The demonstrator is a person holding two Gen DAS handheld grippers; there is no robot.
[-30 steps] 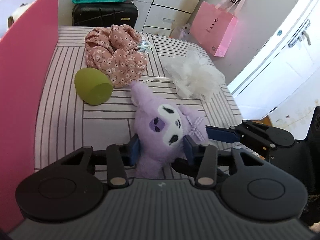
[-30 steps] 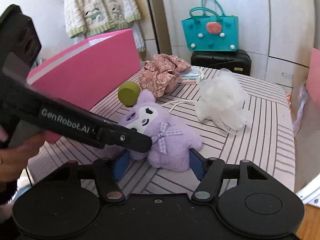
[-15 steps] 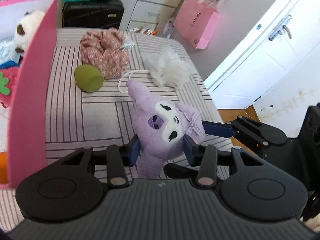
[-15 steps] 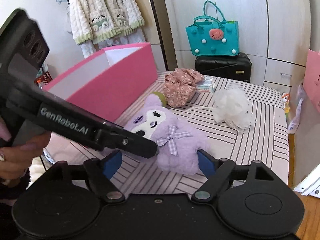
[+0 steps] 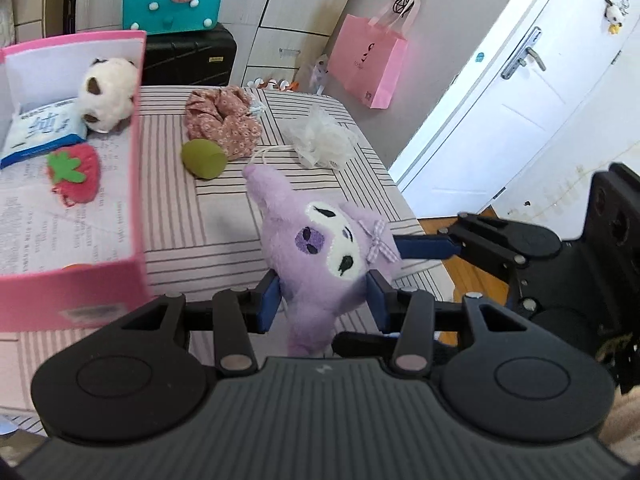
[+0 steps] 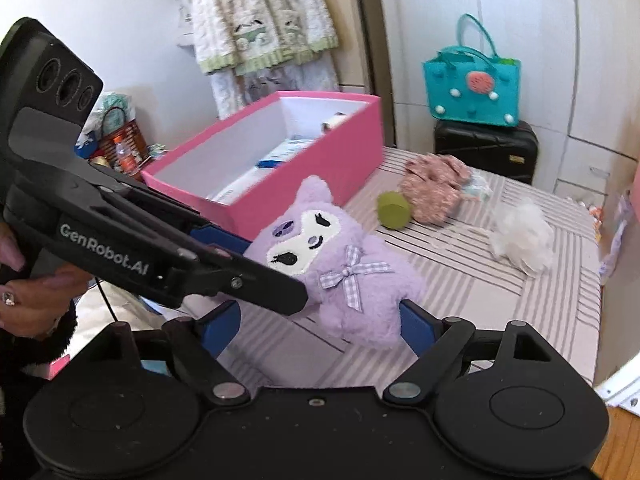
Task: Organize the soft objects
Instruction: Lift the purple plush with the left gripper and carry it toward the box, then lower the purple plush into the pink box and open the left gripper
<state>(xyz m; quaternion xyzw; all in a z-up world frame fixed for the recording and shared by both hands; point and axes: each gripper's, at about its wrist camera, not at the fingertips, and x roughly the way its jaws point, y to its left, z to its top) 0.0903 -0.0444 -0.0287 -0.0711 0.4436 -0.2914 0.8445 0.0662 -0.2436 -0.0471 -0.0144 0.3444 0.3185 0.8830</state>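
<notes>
The left hand-held gripper (image 5: 323, 303) is clenched on the purple plush toy (image 5: 320, 256), its blue pads pressing the toy's sides low on the body, so the toy hangs clear above the striped table (image 5: 200, 216) with its face turned up toward the camera. In the right wrist view the same toy (image 6: 340, 264) sits between the blue fingers of the right hand-held gripper (image 6: 320, 326), which has just been opening; its pads stand apart from the fur on both sides, so it is released. The left gripper's black finger crosses in from 9 o'clock and meets the toy at its face.

The pink box (image 5: 136, 184) lies at 10 o'clock of the toy in the left view. On the table at 12 o'clock of the toy lie a green cup (image 5: 203, 158), a floral cloth (image 5: 224, 122) and a white mesh puff (image 5: 320, 140).
</notes>
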